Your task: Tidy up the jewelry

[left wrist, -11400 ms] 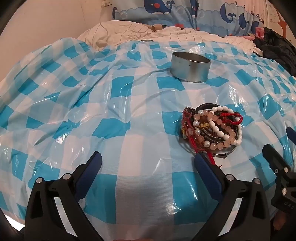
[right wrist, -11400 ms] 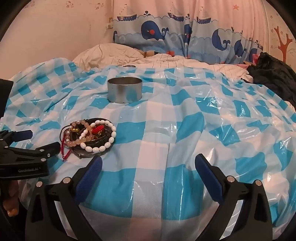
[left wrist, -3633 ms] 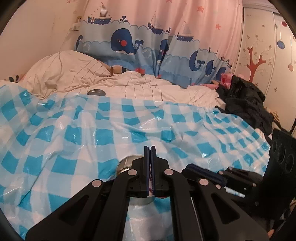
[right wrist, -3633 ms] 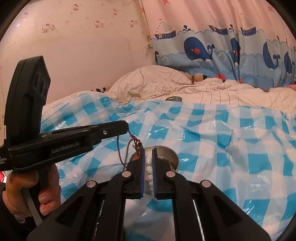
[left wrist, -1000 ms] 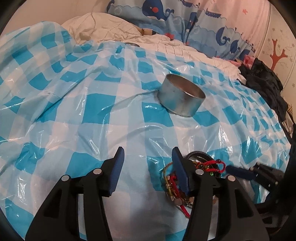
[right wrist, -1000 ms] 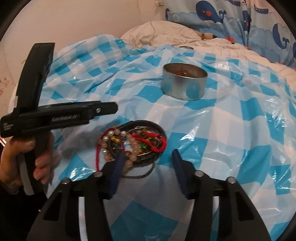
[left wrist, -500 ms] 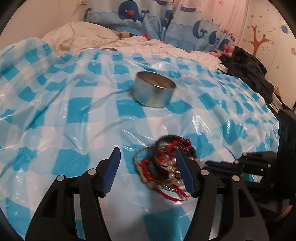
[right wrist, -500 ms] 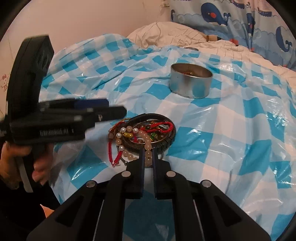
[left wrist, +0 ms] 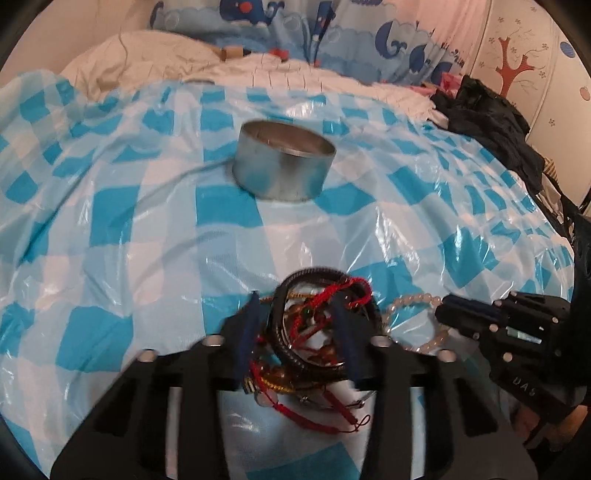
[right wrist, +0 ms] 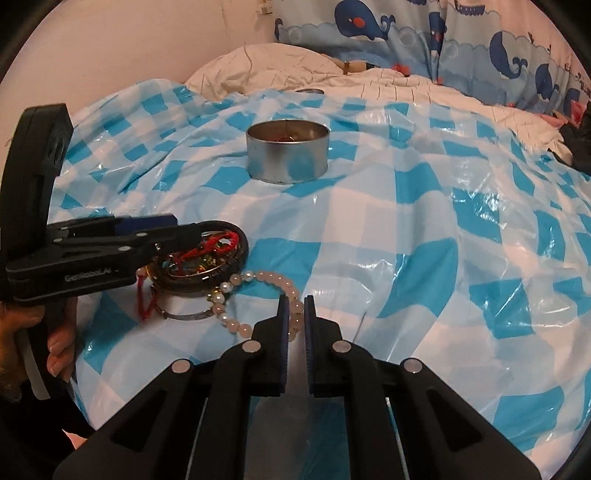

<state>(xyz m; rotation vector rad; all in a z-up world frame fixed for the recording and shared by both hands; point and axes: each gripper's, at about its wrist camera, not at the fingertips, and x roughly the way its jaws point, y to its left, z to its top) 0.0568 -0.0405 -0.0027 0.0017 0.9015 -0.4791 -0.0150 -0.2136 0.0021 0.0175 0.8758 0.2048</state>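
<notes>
Whale-print curtains hang behind a bed draped in a blue-and-white checked plastic sheet, where 2 handheld grippers work over a pile of jewelry. A round metal tin stands upright on the sheet beyond the pile, with something reddish just showing inside it in the right wrist view. The left gripper straddles the tangle of dark bangles, red cords and beads, its blue-padded fingers parted on either side of the heap; the frame is blurred, and whether the pads are pressing the jewelry cannot be told. From the right wrist camera the same gripper reaches in from the left, held by a hand, its tips at the edge of the tangle. A pink bead bracelet trails out of the pile toward the right gripper. That gripper's jaws are nearly closed, a narrow gap between them, with the bracelet's near loop lying at their tips; a firm grasp on the beads cannot be confirmed. A white rumpled quilt lies behind the checked sheet, and dark clothing sits at the bed's right edge.
</notes>
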